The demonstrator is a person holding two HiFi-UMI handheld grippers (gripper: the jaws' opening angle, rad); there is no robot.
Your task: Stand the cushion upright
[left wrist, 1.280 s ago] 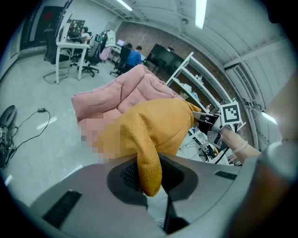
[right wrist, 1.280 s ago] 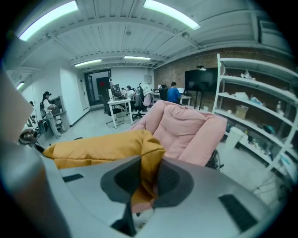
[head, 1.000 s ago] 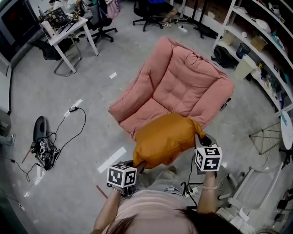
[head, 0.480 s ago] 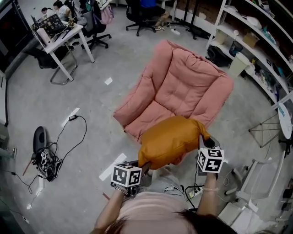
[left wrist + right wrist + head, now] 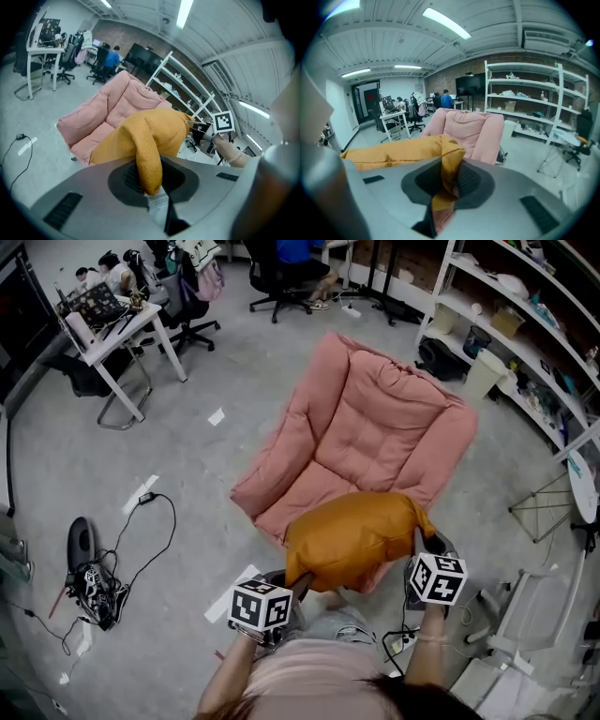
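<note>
Orange cushion [image 5: 352, 538] is held in the air, slung between the two grippers over the near edge of the pink lounge chair [image 5: 375, 418]; I cannot tell whether its far side brushes the seat. Left gripper [image 5: 294, 584] has the near-left corner: in the left gripper view its fingers [image 5: 125, 177] are pinching a narrow fold of the orange fabric [image 5: 149, 161]. Right gripper [image 5: 427, 546] has the right-hand corner, fingers [image 5: 469, 180] closed on a bunched tip of cloth [image 5: 449, 168]. Both holds are thin, on fabric rather than filling, so the body sags between them. Judgement: the step in hand is the carry to the seat. To do it well, move both grippers together and level, without stretching or twisting the cloth, since a tug could pull a corner free. Lower one long edge onto the seat close to the backrest and tip the cushion until its face leans on the padding. Let go only once it bears its own weight, one corner at a time. Risk: a soft cushion released too far from the backrest will likely slump flat.
</note>
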